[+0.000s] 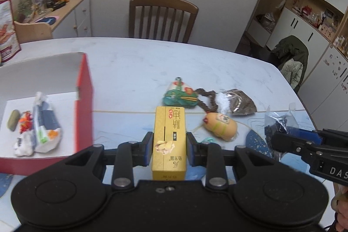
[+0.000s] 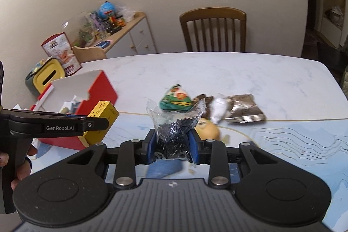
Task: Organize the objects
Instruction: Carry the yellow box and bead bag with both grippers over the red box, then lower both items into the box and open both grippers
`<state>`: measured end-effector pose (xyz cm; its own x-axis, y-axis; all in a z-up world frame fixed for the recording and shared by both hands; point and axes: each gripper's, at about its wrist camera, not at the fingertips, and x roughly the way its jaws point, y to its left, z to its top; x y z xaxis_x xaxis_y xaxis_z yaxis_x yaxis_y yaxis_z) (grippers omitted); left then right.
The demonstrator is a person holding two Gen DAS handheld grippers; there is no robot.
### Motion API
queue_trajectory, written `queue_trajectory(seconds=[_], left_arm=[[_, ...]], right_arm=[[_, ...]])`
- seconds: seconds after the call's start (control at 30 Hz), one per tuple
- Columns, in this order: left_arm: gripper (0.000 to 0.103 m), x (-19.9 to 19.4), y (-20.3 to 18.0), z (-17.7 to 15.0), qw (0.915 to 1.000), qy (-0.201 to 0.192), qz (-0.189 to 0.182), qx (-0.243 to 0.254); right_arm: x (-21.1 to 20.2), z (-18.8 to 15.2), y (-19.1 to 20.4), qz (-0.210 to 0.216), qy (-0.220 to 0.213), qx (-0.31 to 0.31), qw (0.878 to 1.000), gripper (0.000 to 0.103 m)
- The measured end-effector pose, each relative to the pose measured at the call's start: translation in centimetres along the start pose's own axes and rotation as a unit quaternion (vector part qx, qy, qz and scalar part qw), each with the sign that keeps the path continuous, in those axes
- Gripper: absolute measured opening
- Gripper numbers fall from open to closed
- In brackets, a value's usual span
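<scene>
My left gripper [image 1: 169,146] is shut on a yellow carton [image 1: 169,140] and holds it above the table, just right of the red box [image 1: 83,101]. My right gripper [image 2: 173,146] is shut on a clear bag of small black beads [image 2: 174,134]. The bag also shows at the right of the left wrist view [image 1: 278,125]. The red box is open and holds a white-and-blue pouch [image 1: 44,123], a green oval and a small red toy. In the right wrist view the yellow carton [image 2: 102,121] hangs beside the red box [image 2: 102,88].
On the table lie a green triangular pouch [image 1: 180,95], a brown bead string [image 1: 206,99], a white tuft, a dark foil packet [image 1: 241,103] and a yellow-orange egg-shaped toy [image 1: 219,125]. A wooden chair [image 1: 161,16] stands behind the table. A sideboard with clutter stands at the back left.
</scene>
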<state>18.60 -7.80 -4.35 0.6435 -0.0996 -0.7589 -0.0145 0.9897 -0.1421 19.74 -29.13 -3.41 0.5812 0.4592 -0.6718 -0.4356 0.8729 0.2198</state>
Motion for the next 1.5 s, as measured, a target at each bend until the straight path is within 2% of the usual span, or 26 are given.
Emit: queue_trajectory(seconds=[0.37,0.83,1.1,1.5], left_arm=[[0.029,-3.3,6.7,0.1,0.9996,-0.016,0.016,-0.02],[0.029,-4.8,15.3,0.6,0.9985,-0.023,0.031,-0.04],[0.029,-4.4,20.2,1.6,0.9977,-0.022,0.043,-0.048],[0.029,-1.2,26.1,3.4,0.9968,-0.002,0.067,-0.044]], right_arm=[[1.4,1.0,8.1,0.025,0.005,-0.043,0.999,0.031],[5.7,2.7,17.5,0.045,0.02,-0.086,0.995,0.031],[9.2,3.8,21.7,0.045,0.034,-0.108,0.993,0.031],[16.5,5.4,25.7,0.008,0.06,-0.143,0.988,0.031]])
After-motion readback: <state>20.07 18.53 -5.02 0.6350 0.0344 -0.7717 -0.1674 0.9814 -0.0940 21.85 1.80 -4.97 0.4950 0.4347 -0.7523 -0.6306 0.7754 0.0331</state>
